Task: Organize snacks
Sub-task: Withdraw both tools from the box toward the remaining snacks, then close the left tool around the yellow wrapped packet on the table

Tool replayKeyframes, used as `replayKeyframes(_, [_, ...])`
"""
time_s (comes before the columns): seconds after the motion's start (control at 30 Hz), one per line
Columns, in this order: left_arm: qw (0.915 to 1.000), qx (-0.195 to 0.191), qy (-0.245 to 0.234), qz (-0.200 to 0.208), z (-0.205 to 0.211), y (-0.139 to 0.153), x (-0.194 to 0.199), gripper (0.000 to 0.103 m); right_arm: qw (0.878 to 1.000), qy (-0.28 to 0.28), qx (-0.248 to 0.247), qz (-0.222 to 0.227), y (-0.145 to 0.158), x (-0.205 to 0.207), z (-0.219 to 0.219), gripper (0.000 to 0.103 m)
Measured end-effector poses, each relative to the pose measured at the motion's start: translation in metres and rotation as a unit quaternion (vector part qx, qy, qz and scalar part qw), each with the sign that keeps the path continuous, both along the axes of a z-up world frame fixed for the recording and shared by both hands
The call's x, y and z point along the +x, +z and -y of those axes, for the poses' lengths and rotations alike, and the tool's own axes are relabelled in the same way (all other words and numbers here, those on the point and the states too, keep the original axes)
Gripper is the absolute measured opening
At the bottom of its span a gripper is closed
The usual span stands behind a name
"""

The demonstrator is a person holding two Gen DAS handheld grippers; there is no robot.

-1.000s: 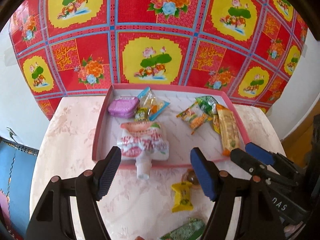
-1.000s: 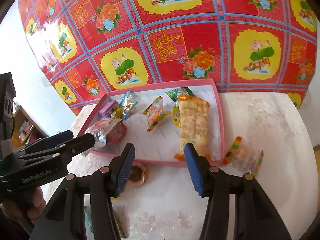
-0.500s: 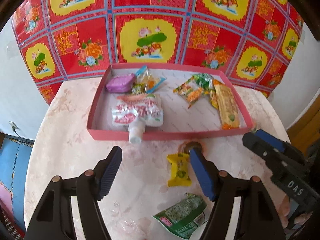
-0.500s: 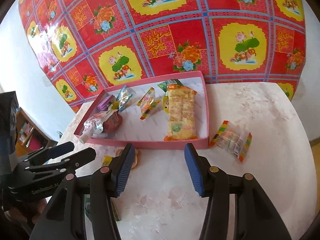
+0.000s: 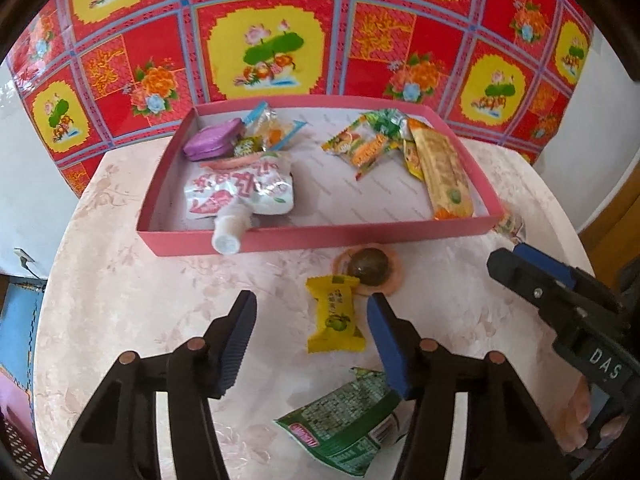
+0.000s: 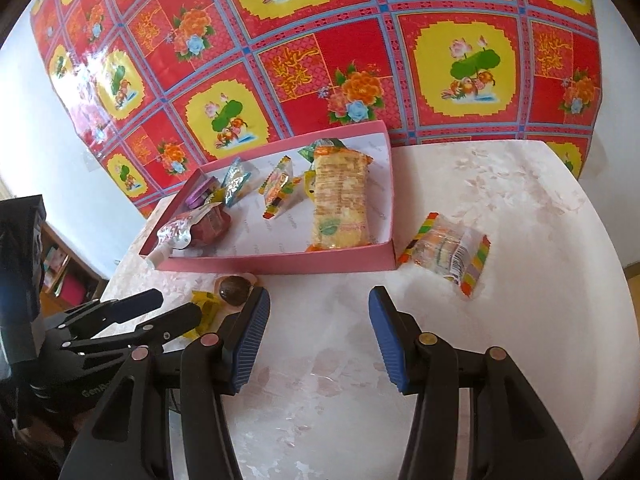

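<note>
Near counter's front edge: yellow sweet, unboxed; left hand-held gripper closing, untouching; right hand-held gripper apart, empty.

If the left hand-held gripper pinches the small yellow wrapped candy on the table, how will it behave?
The small yellow wrapped candy looks pillow-shaped and little, so probably light. Its crimped foil ends will likely crumple; the plump middle should give a firmer hold. Lying flat on the pale marbled table, it seems unlikely to roll, though it may slide.

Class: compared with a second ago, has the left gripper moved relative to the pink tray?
Yes. The left gripper has pulled back from the pink tray toward the yellow candy, jaws closing.
</note>
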State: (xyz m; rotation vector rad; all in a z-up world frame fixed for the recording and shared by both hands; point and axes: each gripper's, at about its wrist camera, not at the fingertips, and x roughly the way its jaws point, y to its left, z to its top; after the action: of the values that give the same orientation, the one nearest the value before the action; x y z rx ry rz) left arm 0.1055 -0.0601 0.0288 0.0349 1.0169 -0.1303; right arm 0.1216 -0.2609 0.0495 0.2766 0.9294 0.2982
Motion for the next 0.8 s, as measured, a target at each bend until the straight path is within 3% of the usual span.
replayKeyframes(0.2, [0.9999,0.006,-0.002,-0.012,0.005,-0.01,0.003,0.05,1.0,-0.004,0.0,-0.009,-0.006,0.0,0.003,0.053])
replayKeyframes(0.43, [0.9997,0.015,-0.017,-0.004,0.009,-0.014,0.003,0.031,1.0,-0.004,-0.003,-0.015,-0.007,0.002,0.002,0.053])
replayKeyframes(0.8, [0.9999,-0.007,-0.009,0.005,-0.005,-0.012,-0.001,0.029,1.0,0.009,-0.018,-0.016,-0.003,0.001,-0.014,0.053])
